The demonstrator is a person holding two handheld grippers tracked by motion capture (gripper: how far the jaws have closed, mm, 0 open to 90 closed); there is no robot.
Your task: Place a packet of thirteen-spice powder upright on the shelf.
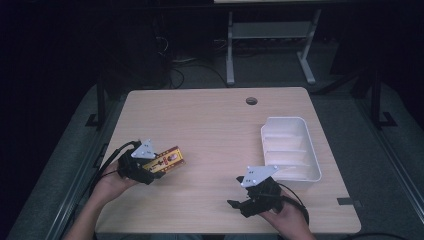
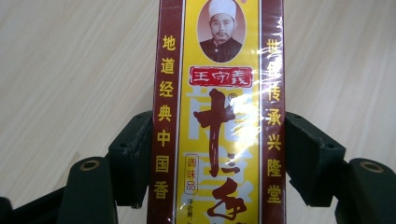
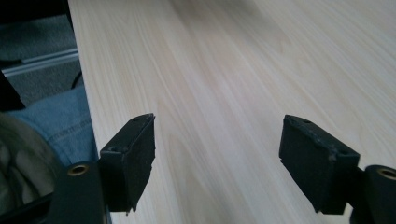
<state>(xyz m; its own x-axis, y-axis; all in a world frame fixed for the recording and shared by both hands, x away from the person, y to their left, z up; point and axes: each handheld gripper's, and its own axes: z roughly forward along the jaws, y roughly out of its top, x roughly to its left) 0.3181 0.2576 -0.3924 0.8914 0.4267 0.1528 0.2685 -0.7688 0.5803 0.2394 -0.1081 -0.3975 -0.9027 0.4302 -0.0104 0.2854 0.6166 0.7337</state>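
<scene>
A long yellow and dark-red spice packet [image 1: 167, 160] with Chinese lettering is held at the table's front left. My left gripper [image 1: 150, 172] is shut on it, and in the left gripper view both black pads press on the long sides of the packet [image 2: 219, 121]. At the front right, my right gripper [image 1: 239, 204] points left over the bare wood. Its jaws stand wide apart in the right gripper view, with nothing between the fingertips [image 3: 135, 154].
A white ridged plastic tray [image 1: 290, 147] stands at the right side of the table, just behind the right hand. A round cable hole [image 1: 251, 101] sits near the far edge. The table's front edge [image 3: 88, 107] runs close to the right gripper.
</scene>
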